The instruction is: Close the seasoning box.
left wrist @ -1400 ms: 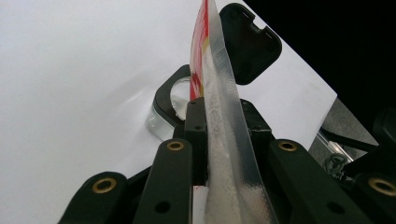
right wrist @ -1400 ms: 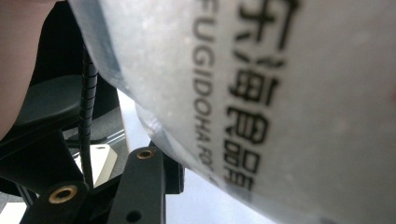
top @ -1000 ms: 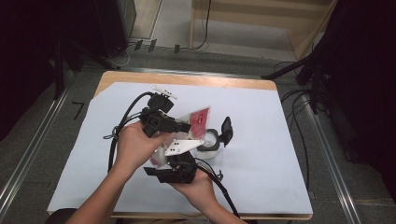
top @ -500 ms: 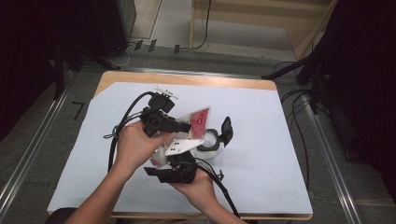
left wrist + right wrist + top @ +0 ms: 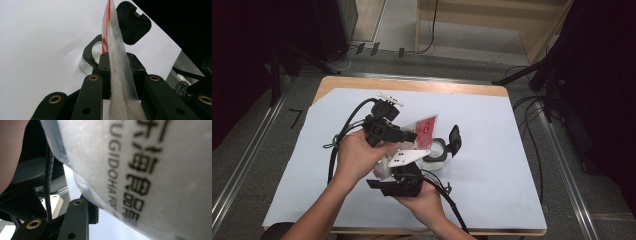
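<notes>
— What does your left gripper [image 5: 117,67] have?

— Your left gripper is clamped on the edge of a packet [image 5: 117,57], a clear plastic one with red print. Its two black pads press on the film from both sides, and the packet stands on edge between them.

— And your right gripper [image 5: 399,175]?

— You hold it low, under the packet's near end. The packet [image 5: 150,170] lies very close over one jaw there, with black lettering on it. I cannot tell whether those jaws are pressing on it.

— Where is the packet on the table?

— You hold it above the white sheet [image 5: 492,140], near the middle. Just beyond it sits a small clear jar [image 5: 436,152] with a black rim, its black hinged lid [image 5: 454,139] flipped open.
</notes>
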Demonstrator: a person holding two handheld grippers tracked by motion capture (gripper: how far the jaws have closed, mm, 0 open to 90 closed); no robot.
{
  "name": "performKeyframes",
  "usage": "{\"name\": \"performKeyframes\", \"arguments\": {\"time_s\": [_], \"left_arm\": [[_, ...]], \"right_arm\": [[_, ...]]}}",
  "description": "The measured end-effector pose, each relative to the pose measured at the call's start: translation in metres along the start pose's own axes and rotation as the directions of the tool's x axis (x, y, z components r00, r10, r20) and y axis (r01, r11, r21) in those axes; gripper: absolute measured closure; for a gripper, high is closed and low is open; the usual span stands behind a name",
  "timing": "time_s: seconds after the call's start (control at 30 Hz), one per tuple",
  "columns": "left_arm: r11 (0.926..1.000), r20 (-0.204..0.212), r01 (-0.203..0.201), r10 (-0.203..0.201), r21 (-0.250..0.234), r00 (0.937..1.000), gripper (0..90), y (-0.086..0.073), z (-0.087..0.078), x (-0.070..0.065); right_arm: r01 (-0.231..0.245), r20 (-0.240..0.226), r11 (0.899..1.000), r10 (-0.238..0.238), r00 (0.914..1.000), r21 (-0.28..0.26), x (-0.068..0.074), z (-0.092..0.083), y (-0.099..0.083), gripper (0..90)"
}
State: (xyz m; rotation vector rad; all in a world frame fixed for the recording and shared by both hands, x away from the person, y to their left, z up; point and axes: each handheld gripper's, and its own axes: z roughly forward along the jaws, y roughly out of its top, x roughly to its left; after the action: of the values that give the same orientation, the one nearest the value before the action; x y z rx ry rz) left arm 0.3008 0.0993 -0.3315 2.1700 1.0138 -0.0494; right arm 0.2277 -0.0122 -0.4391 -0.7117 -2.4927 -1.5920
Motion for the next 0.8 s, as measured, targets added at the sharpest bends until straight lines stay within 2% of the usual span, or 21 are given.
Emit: {"name": "performKeyframes", "arguments": {"time_s": [0.5,0.8], "left_arm": [[1.0,0.002,-0.006,0.006,0.001,1.0,76.5,0.0004,-0.0004,-0.0028],[0.9999,0.006,-0.002,0.003,-0.011,1.0,75.6,0.0007,0.0008,-0.0046]], "right_arm": [[-0.007,0.002,1.0,0.007,1.0,-0.001,0.0011,-0.0011,-0.0001,62.8],[-0.035,-0.008,0.999,0.035,0.9994,-0.013,0.001,-0.0022,0.0003,62.7]]}}
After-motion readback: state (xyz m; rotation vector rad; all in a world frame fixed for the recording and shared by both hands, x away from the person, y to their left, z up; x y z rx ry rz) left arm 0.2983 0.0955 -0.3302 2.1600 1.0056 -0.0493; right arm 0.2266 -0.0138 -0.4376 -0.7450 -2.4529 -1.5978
